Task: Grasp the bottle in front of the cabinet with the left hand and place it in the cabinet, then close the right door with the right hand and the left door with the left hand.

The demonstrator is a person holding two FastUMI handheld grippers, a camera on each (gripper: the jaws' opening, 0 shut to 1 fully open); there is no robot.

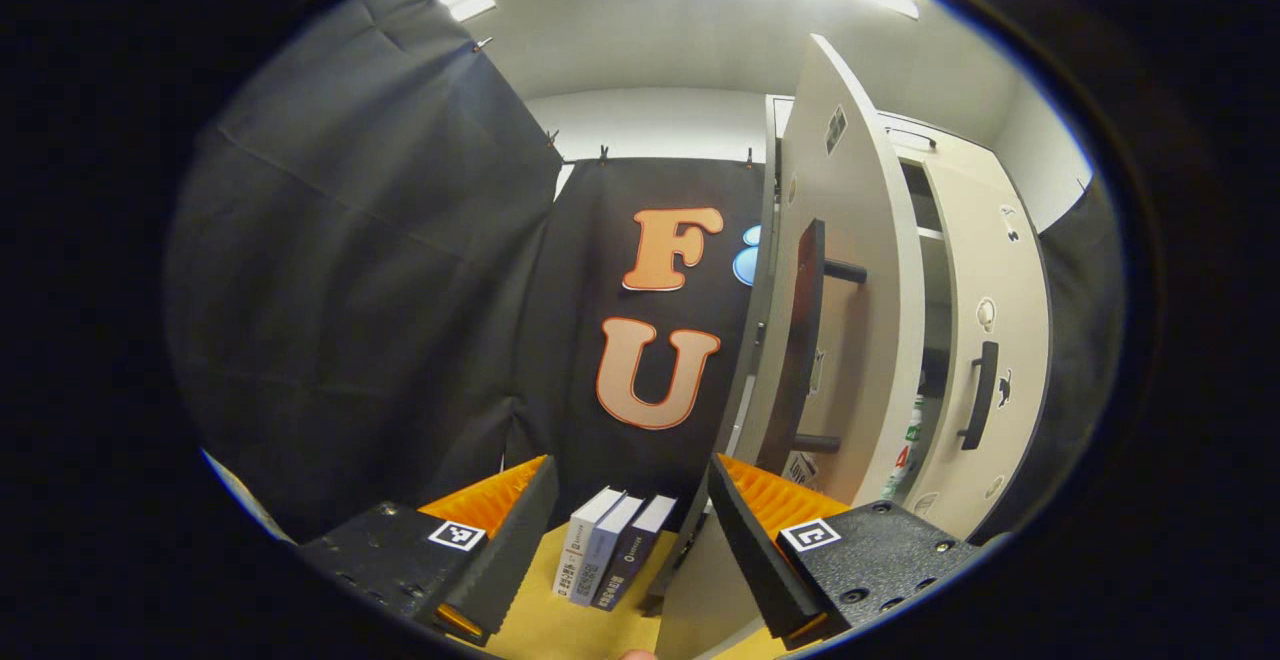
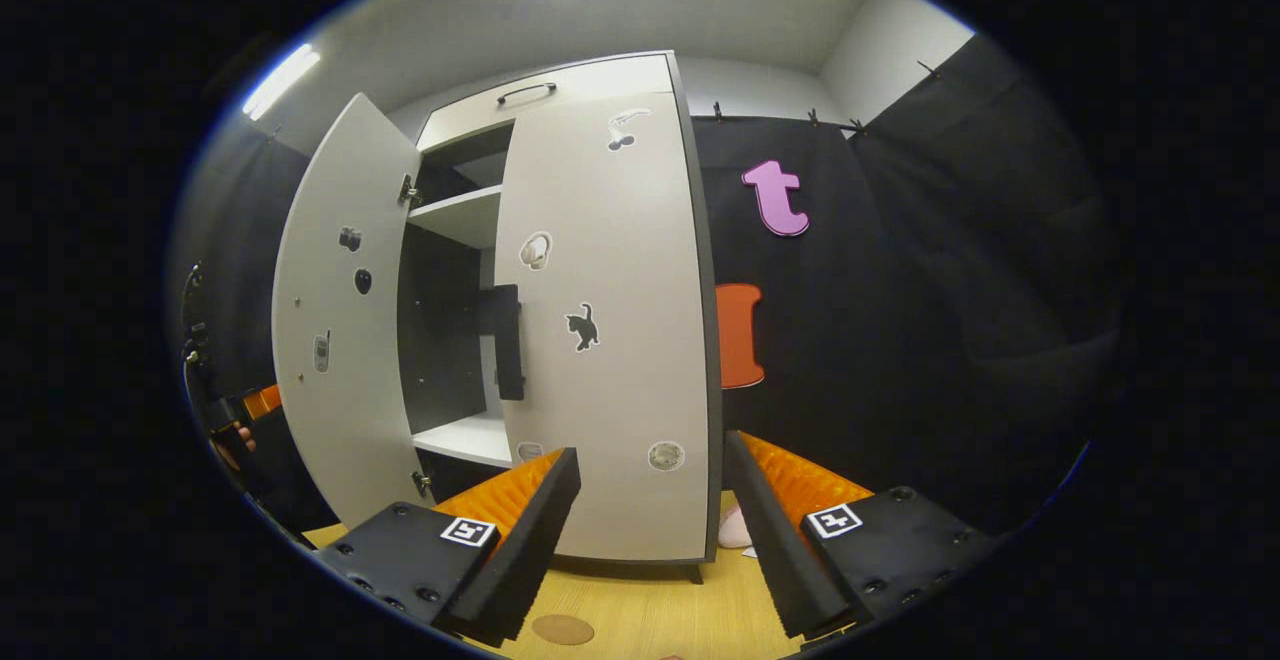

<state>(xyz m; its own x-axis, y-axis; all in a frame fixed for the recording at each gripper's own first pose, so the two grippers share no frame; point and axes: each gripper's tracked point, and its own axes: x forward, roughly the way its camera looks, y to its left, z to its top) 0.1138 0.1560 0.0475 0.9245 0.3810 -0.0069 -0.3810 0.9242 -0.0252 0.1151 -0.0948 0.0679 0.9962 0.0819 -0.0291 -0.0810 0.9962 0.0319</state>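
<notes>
Both grippers' jaws stand open and empty: left gripper (image 1: 630, 525), right gripper (image 2: 650, 525). Cabinet (image 2: 600, 80) is pale laminate with dark edging; right door (image 2: 610, 340) is nearly shut, left door (image 2: 335, 340) swung wide. Small stickers dot both doors, no legible text. Bottle (image 1: 905, 450) stands inside the cabinet, partly hidden. Three books (image 1: 610, 560) stand on the wooden table (image 2: 650, 620).

The cabinet (image 2: 600, 340) ahead of the right tongs is showing off-white doors with dark edging. A black cat sticker (image 2: 583, 327) is sitting on its right door (image 2: 610, 420). The table (image 2: 640, 610) below is looking pale wood-grained.
</notes>
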